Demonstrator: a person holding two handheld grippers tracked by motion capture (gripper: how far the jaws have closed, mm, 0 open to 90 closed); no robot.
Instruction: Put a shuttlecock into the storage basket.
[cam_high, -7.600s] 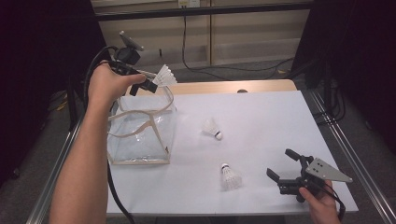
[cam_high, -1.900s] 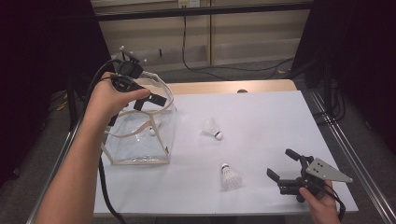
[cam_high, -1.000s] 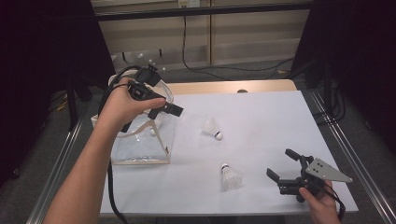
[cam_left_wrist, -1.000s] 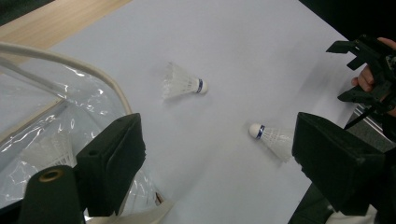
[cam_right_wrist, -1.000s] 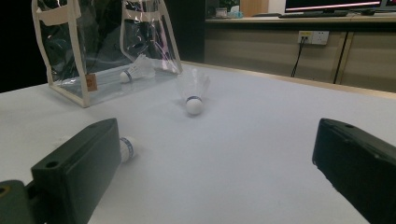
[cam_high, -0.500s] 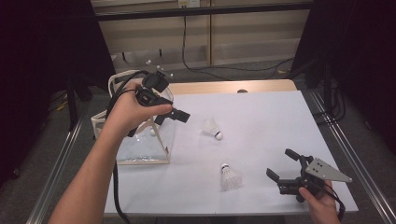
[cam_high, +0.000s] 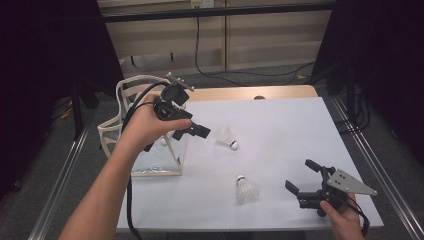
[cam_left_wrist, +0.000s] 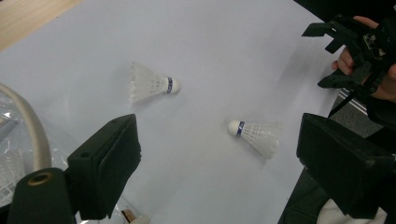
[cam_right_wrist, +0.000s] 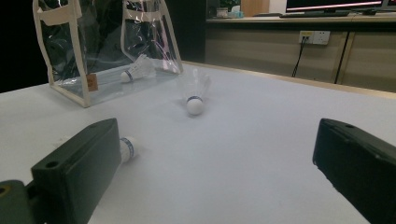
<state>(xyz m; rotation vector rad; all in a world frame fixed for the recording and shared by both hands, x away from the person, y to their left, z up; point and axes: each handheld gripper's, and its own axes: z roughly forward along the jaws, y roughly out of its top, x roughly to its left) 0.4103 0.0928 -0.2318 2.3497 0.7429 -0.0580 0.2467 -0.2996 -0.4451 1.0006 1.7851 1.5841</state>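
Note:
Two white shuttlecocks lie on the white table: one (cam_high: 227, 137) (cam_left_wrist: 152, 85) (cam_right_wrist: 196, 93) near the middle, the other (cam_high: 246, 189) (cam_left_wrist: 257, 134) (cam_right_wrist: 125, 148) nearer the front. A third shuttlecock (cam_right_wrist: 135, 70) lies inside the clear bag (cam_high: 145, 150) (cam_right_wrist: 107, 46) at the left. My left gripper (cam_high: 192, 131) (cam_left_wrist: 217, 144) hovers at the bag's right edge, pointing towards the middle shuttlecock, jaws open and empty. My right gripper (cam_high: 300, 175) (cam_right_wrist: 219, 135) rests at the front right, open with nothing between its jaws, beside the front shuttlecock.
The bag's cream handles (cam_high: 130, 87) (cam_left_wrist: 28, 126) stand up behind my left hand. A wooden strip (cam_high: 250, 93) runs along the table's far edge, and metal rails (cam_high: 370, 170) flank both sides. In the left gripper view the right gripper (cam_left_wrist: 355, 46) shows far off.
My left gripper held a shuttlecock over the bag at first; now it is empty and has moved right and down from above the bag towards the table's middle. The right gripper has stayed put.

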